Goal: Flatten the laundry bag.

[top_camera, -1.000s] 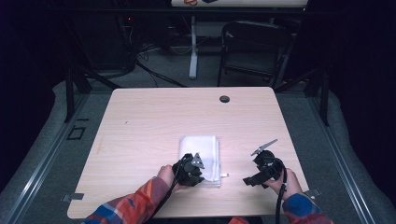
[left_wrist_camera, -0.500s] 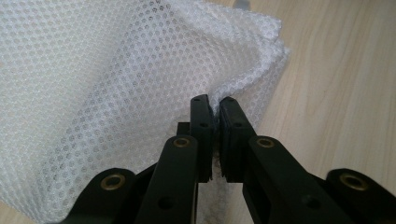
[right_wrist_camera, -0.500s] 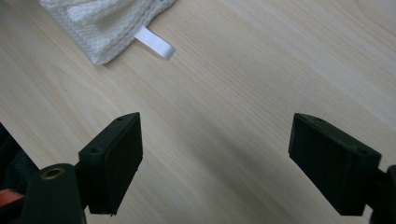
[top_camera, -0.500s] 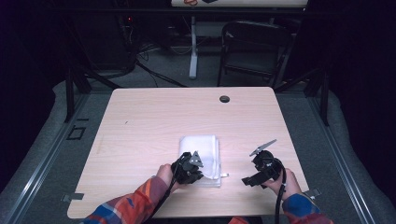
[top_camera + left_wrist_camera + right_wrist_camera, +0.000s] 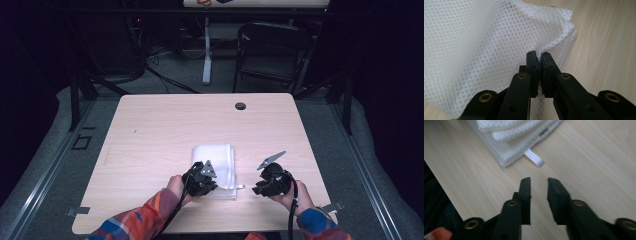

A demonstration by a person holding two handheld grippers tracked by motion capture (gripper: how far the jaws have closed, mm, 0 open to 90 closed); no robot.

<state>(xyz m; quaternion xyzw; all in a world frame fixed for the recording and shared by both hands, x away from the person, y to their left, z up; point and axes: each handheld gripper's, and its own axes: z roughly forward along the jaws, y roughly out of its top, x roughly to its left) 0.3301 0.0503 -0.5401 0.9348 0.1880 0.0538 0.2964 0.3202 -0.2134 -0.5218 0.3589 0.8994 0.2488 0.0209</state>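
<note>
Jaws of the right hand-held gripper (image 5: 538, 182) had just been closing on nothing; a small gap remained, aimed at the white tab (image 5: 534, 157). We judged a grab next. Left hand-held gripper (image 5: 538, 57) pinched the mesh bag (image 5: 216, 161), lying on the bench (image 5: 165, 125) near its front edge. Count: one bag, one tab, two grippers.

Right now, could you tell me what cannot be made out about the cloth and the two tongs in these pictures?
- Cloth: in the high view the left tongs cover its near left corner.
- Pinched edge: in the left gripper view the shut pads hide the mesh between them.
- Cloth extent: cut off by the top edge of the right gripper view.
- Label print: too small and blurred to read.
- Right tongs: in the high view too small to judge the gap.
</note>
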